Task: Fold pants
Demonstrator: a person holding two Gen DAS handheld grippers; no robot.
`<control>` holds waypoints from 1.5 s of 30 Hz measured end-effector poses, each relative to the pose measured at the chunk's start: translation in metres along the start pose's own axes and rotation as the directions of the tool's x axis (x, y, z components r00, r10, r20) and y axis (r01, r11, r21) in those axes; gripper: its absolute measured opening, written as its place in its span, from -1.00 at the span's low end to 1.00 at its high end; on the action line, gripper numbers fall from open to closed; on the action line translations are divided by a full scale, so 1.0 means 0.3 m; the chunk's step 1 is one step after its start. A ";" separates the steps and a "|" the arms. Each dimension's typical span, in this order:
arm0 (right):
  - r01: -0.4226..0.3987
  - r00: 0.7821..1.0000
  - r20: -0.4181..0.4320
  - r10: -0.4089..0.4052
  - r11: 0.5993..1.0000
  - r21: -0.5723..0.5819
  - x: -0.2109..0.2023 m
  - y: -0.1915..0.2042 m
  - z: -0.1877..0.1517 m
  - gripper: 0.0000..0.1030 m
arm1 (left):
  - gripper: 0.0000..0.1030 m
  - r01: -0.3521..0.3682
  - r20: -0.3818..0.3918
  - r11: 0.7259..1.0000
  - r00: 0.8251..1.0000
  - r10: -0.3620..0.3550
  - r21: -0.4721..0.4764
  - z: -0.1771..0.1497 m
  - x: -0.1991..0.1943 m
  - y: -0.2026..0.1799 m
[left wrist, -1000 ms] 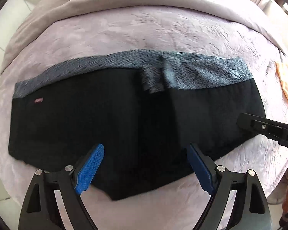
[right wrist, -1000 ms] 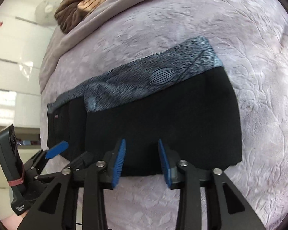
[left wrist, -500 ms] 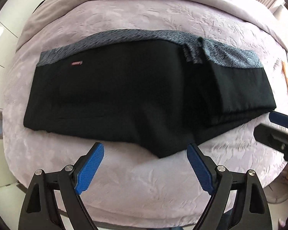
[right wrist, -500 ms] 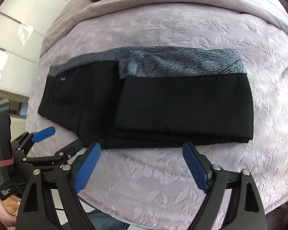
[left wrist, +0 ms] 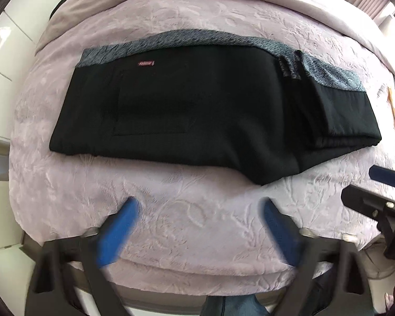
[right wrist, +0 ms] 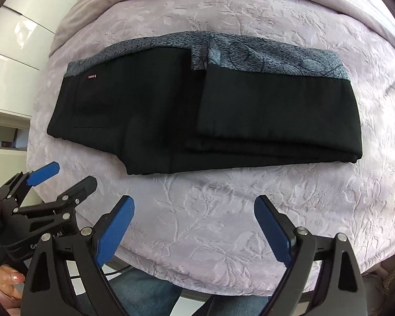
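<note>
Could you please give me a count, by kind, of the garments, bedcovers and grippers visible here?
Garments: 1, the folded black pants with a grey patterned waistband.
Bedcovers: 1, the embossed lilac bedspread.
Grippers: 2, the left gripper, jaws opening on nothing, and the right gripper, open and empty.
Total: 4.

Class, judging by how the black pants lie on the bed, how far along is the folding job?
Done: the pants lie flat on the lilac bedspread, one end already doubled over the right half. In hand: nothing; the left gripper is opening with nothing between its jaws, and the right gripper is open and empty. Left: probably another fold, since the stack remains long.
</note>
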State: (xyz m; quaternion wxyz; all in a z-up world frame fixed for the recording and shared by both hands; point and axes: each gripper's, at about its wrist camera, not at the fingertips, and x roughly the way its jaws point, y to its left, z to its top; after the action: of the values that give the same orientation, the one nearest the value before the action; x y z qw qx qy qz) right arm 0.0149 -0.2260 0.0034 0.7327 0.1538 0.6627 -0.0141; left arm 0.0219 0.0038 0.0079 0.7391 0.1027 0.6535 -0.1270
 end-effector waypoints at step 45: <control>0.217 0.975 0.109 -0.193 0.932 -0.292 -0.034 0.366 0.068 0.83 | 1.00 0.065 0.062 0.945 0.997 -0.047 -0.320 -0.035 -0.004 0.483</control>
State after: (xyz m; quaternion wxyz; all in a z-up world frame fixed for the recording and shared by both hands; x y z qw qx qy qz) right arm 0.0580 -0.1282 0.0374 0.7675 -0.0305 0.6403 0.0048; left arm 0.0587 0.1444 0.0057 0.7594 -0.0413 0.6479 -0.0424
